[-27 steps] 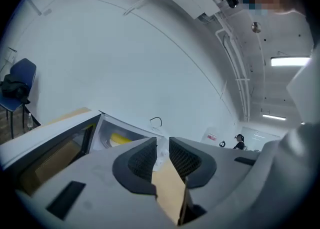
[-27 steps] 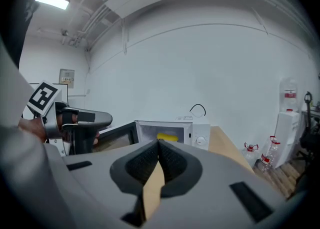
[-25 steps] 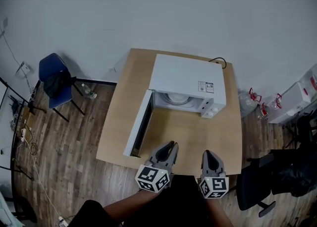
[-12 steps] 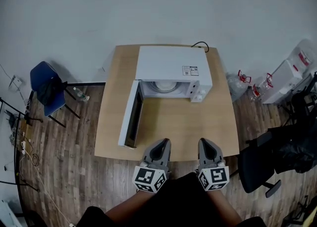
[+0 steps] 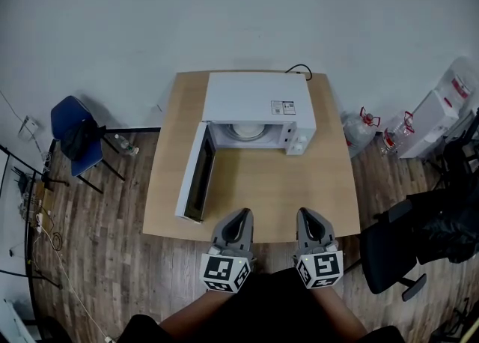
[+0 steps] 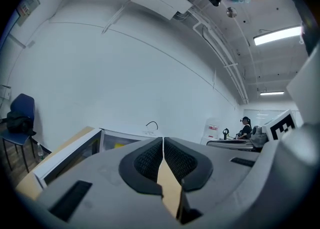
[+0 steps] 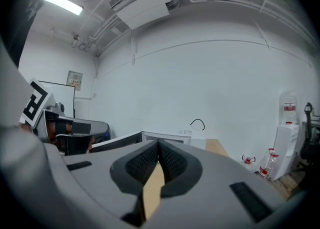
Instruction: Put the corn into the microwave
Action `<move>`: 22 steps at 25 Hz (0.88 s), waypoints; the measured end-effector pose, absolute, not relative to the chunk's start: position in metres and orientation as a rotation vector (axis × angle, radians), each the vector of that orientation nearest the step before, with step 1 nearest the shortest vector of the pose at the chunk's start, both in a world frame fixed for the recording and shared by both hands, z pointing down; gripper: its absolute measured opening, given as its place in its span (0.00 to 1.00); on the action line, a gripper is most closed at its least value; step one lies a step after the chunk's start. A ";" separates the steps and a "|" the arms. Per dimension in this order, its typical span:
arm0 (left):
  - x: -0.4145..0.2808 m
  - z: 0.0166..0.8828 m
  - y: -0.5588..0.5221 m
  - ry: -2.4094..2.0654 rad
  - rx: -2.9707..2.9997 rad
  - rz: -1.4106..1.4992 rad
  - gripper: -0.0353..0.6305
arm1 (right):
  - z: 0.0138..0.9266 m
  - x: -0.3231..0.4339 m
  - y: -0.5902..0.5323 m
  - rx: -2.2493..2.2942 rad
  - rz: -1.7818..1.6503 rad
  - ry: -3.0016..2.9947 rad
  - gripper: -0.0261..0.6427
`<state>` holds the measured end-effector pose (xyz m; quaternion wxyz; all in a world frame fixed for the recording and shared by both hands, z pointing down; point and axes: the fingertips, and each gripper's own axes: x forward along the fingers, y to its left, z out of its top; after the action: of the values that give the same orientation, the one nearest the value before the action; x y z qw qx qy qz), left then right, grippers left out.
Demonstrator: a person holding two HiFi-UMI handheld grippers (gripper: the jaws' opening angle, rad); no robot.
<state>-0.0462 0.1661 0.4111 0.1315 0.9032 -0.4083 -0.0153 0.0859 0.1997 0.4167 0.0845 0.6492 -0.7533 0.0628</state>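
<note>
Left gripper (image 5: 239,218) and right gripper (image 5: 307,216) clenched, empty, at near table (image 5: 314,184) edge. Microwave (image 5: 258,100) straight ahead, far side; door (image 5: 192,184) swung open left. Corn not visible.

White box microwave oven (image 5: 254,102): own roof hides most of cavity in head view, only front arc of pale round turntable (image 5: 245,132) shows. Roof sticker (image 5: 283,107) print too small to read. Left gripper view: yellow patch (image 6: 118,145) behind door glass, can't ID. Person's forearms (image 5: 187,317) cut by btm edge.
</note>
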 end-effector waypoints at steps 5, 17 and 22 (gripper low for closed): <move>-0.046 0.415 0.169 -1.203 2.608 -0.031 0.08 | 0.417 0.084 0.203 1.912 0.168 -2.265 0.13; -0.054 0.416 0.165 -1.256 2.585 -0.029 0.08 | 0.416 0.088 0.200 1.891 0.168 -2.267 0.13; -0.059 0.414 0.162 -1.259 2.596 -0.034 0.08 | 0.415 0.090 0.197 1.907 0.154 -2.253 0.13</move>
<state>-0.0588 0.1622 0.4145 0.1277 0.8923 -0.4328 -0.0116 0.0905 0.1975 0.4147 0.0926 0.6425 -0.7589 0.0518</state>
